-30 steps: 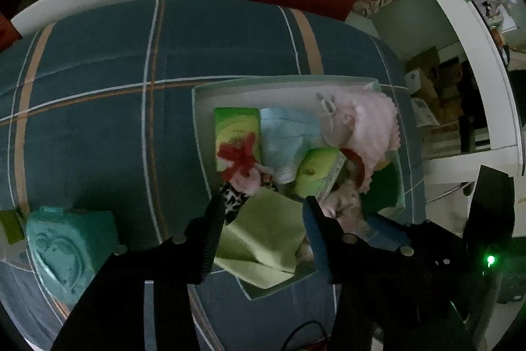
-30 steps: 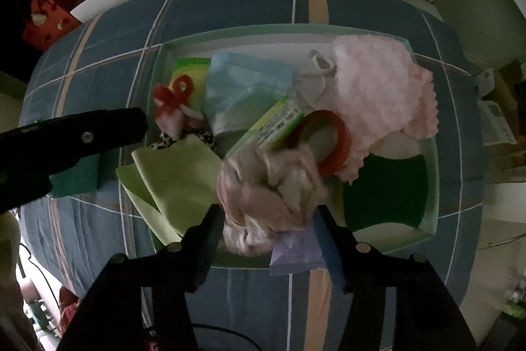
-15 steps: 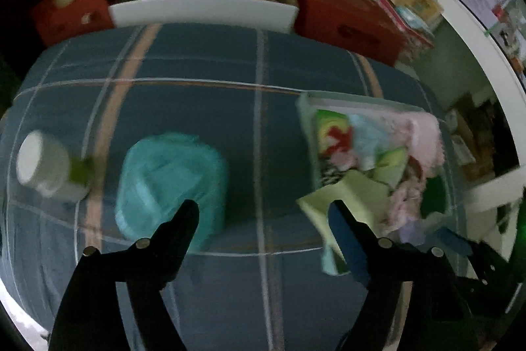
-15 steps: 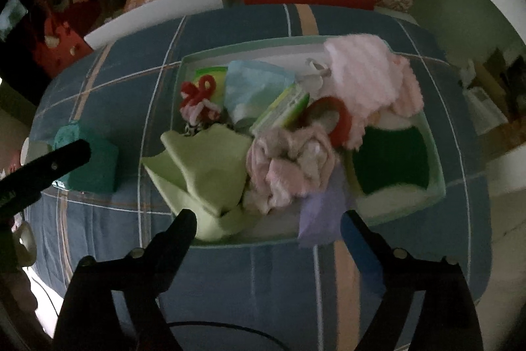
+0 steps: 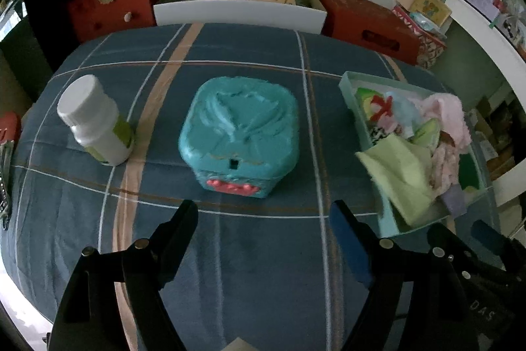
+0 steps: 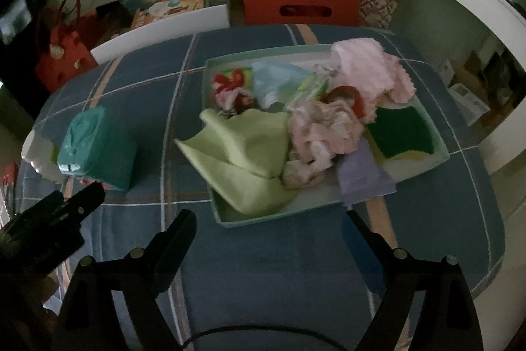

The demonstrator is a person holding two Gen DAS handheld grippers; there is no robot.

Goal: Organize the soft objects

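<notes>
A pale teal tray [image 6: 279,216] on the blue plaid cover holds several soft things. Among them are a light green cloth [image 6: 243,153] draped over the tray's front left corner, a crumpled pink cloth [image 6: 322,134], a lilac cloth [image 6: 361,176] and a fluffy pink piece [image 6: 371,71]. My right gripper [image 6: 271,217] is open and empty just in front of the tray. My left gripper [image 5: 262,208] is open and empty in front of a teal box [image 5: 240,134] left of the tray [image 5: 348,81]. The green cloth [image 5: 401,173] lies apart from both.
A white bottle [image 5: 95,120] with a green label stands left of the teal box. Behind the cover are a white board [image 5: 240,13], a red box [image 5: 368,28] and a red bag [image 5: 111,2]. A white shelf frame [image 6: 476,5] runs along the right.
Both grippers have opened, leaving the green cloth and the pink cloth in the tray. The left one has swung left to face the teal box. The right one has drawn back from the tray.
</notes>
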